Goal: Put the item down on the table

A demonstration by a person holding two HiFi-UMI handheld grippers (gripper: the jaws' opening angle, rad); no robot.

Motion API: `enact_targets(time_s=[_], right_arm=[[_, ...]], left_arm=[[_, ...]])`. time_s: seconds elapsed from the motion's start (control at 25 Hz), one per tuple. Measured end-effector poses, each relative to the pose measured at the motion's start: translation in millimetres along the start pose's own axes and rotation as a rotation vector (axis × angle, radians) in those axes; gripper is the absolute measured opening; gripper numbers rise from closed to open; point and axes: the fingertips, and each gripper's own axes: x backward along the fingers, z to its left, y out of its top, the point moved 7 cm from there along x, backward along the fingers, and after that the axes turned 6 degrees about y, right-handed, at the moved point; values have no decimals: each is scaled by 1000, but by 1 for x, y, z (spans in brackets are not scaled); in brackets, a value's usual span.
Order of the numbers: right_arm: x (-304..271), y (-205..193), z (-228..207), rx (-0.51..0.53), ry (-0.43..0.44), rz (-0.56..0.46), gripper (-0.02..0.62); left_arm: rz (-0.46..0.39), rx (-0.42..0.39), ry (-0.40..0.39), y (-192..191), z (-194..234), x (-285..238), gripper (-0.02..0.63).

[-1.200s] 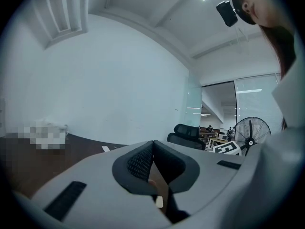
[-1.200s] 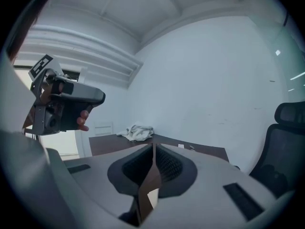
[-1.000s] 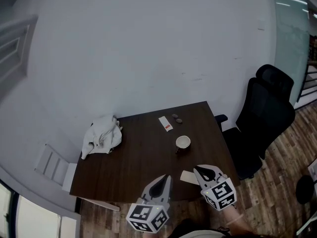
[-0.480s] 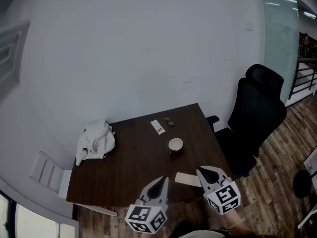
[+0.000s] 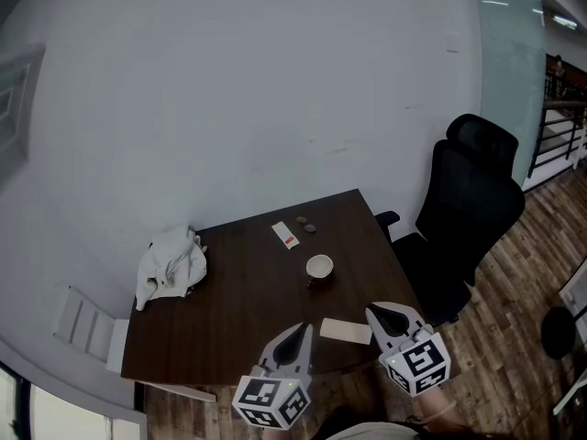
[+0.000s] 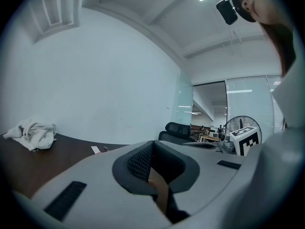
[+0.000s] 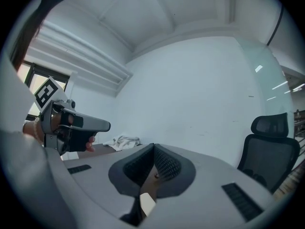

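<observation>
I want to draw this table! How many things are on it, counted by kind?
White cloth: 1
Cup: 1
White slip with a red mark: 1
Small dark round things: 2
Tan card: 1
Total: 6

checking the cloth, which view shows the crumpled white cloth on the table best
Head view: the crumpled white cloth shows whole, from above. Left gripper view shows it side-on; in the right gripper view it is small and distant.
</observation>
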Motion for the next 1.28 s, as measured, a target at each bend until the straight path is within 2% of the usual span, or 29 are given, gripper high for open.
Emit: enact_targets(time_s=[0.4,1.28], right_arm=[[-2,2,-6,5,-17,2,9],[-18,-11,-26,-64,-15,-3,9]], left_arm=[[17,3,-12,-4,0,-12,17],[73,0,-14,-18,4,-34,17]])
